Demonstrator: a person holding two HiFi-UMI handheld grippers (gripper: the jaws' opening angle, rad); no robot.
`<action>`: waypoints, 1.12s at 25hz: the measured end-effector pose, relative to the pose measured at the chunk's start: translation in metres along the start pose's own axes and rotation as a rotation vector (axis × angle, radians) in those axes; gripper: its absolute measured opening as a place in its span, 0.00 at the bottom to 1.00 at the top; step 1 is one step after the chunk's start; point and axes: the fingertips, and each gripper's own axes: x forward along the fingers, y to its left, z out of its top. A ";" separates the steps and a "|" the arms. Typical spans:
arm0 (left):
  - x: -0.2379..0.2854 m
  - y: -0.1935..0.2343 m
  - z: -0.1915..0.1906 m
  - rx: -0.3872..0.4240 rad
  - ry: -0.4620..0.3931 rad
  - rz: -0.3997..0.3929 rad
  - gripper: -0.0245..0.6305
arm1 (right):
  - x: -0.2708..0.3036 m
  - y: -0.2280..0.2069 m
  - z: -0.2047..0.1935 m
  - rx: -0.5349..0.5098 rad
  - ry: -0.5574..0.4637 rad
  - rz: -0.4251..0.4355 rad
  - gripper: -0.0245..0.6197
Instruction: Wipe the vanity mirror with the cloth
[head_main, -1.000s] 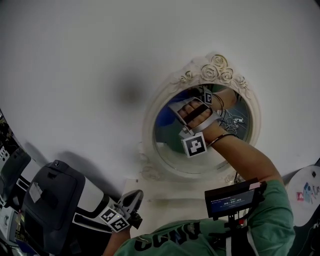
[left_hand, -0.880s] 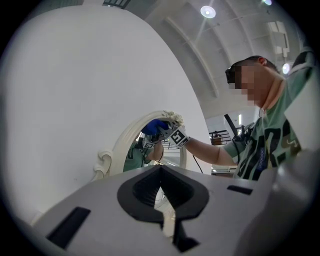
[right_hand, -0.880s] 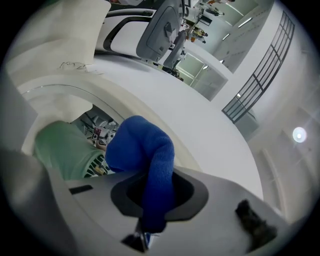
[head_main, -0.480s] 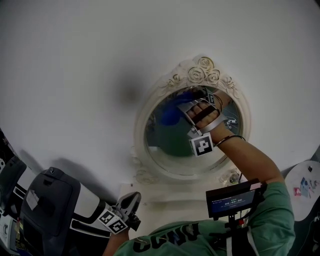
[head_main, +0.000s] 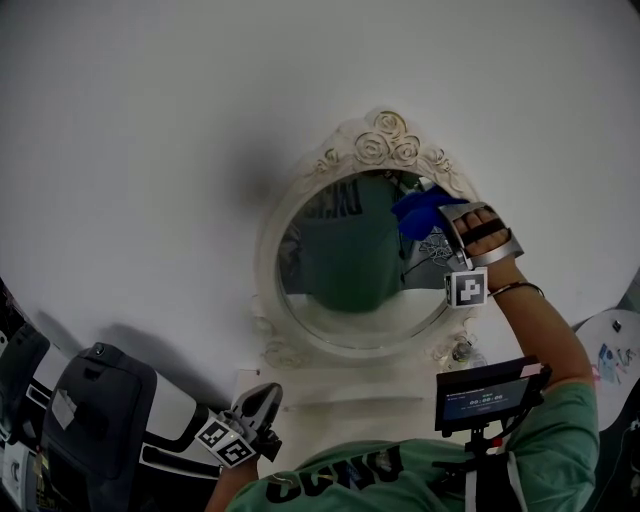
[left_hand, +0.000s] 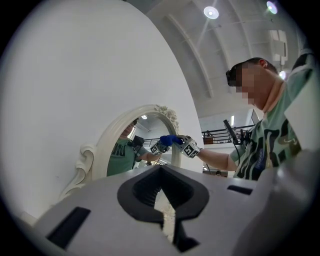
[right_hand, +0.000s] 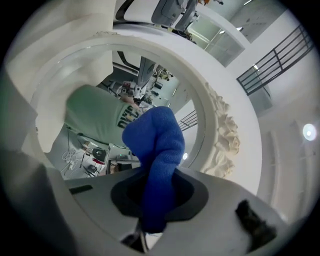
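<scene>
An oval vanity mirror (head_main: 268, 262) with a cream frame and carved roses on top leans against a white wall. My right gripper (head_main: 428, 212) is shut on a blue cloth (head_main: 416, 207) and presses it on the glass at the upper right, just under the roses. In the right gripper view the cloth (right_hand: 157, 150) bulges out of the jaws in front of the mirror frame (right_hand: 220, 135). My left gripper (head_main: 262, 400) hangs low, below the mirror, shut with nothing in it. From the left gripper view the mirror (left_hand: 100, 150) and cloth (left_hand: 170, 140) show far off.
A white ledge (head_main: 340, 385) runs under the mirror. A dark bulky chair or case (head_main: 95, 410) stands at the lower left. A small screen (head_main: 490, 395) sits at the person's chest. A round white surface (head_main: 610, 360) with small items lies at the right edge.
My right gripper has carried the blue cloth across the glass from the upper middle to the upper right edge. The left gripper has stayed where it was.
</scene>
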 end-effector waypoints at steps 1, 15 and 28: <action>0.000 0.000 0.000 0.000 0.000 -0.002 0.04 | -0.002 0.004 -0.008 -0.003 0.015 0.010 0.11; -0.017 0.003 0.005 -0.011 -0.016 0.033 0.04 | -0.010 -0.021 0.060 0.056 -0.115 0.007 0.11; -0.052 0.002 0.015 0.006 -0.064 0.083 0.04 | 0.023 -0.062 0.289 -0.002 -0.468 -0.059 0.11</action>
